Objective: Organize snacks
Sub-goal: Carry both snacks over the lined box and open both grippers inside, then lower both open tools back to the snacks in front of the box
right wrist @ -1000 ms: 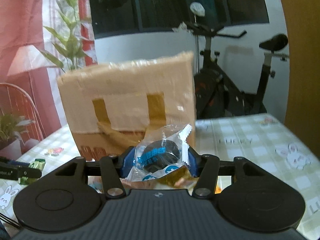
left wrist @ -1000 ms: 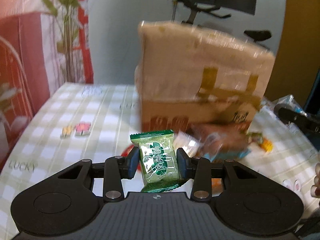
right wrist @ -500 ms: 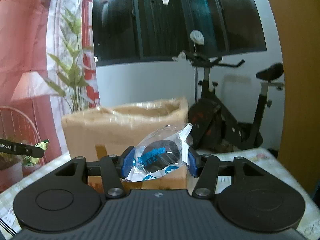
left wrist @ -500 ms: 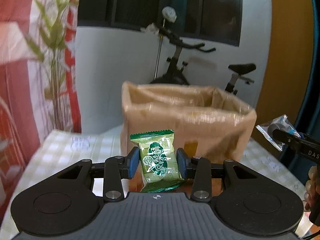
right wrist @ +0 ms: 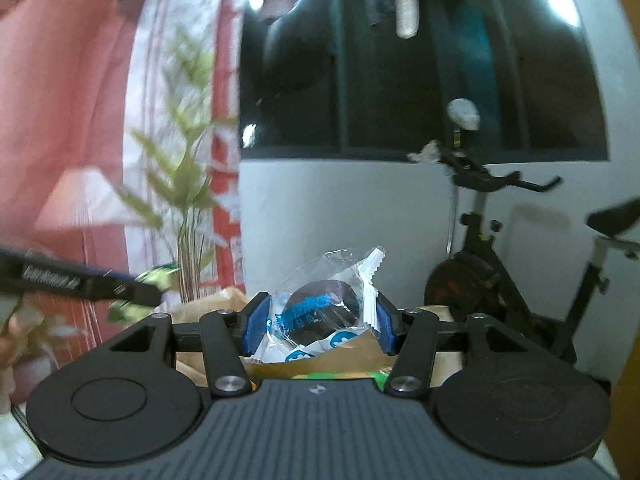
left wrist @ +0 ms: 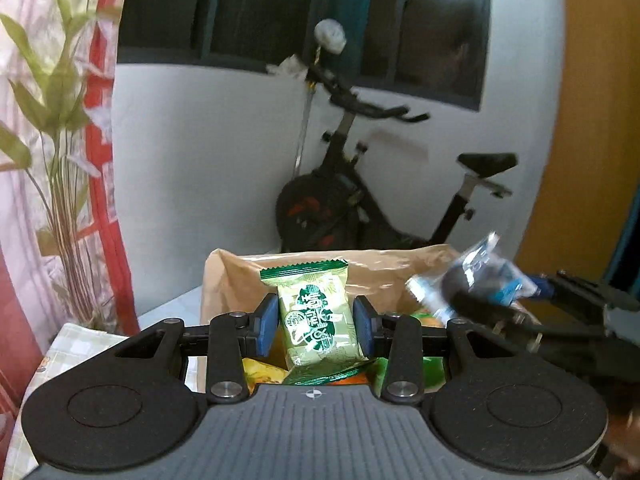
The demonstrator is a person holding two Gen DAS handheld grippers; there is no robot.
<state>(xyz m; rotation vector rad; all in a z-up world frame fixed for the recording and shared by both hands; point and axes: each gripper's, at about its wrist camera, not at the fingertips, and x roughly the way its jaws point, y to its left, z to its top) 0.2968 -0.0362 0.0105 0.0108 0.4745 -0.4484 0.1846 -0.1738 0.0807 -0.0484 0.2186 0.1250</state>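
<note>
My left gripper (left wrist: 316, 324) is shut on a green snack packet (left wrist: 314, 316), held upright above the open top of a cardboard box (left wrist: 224, 280). Several orange and green snacks lie inside the box. My right gripper (right wrist: 318, 326) is shut on a clear packet with a dark round cookie (right wrist: 320, 308), also over the cardboard box (right wrist: 224, 304). In the left wrist view the right gripper (left wrist: 484, 292) comes in from the right with the cookie packet (left wrist: 476, 276) above the box's right rim. In the right wrist view the left gripper's fingers (right wrist: 132, 288) show blurred at the left with the green packet (right wrist: 156, 276).
A checked tablecloth (left wrist: 80, 340) covers the table under the box. Behind it stand an exercise bike (left wrist: 360, 200), a white wall and a dark window. A leafy plant (left wrist: 60, 160) and a red-and-white curtain are at the left. A hand (right wrist: 8, 336) shows at the left edge.
Both grippers rose from table level beside the box to above its open top, each keeping its packet. The box's inside is now visible and the right gripper has come closer to the left.
</note>
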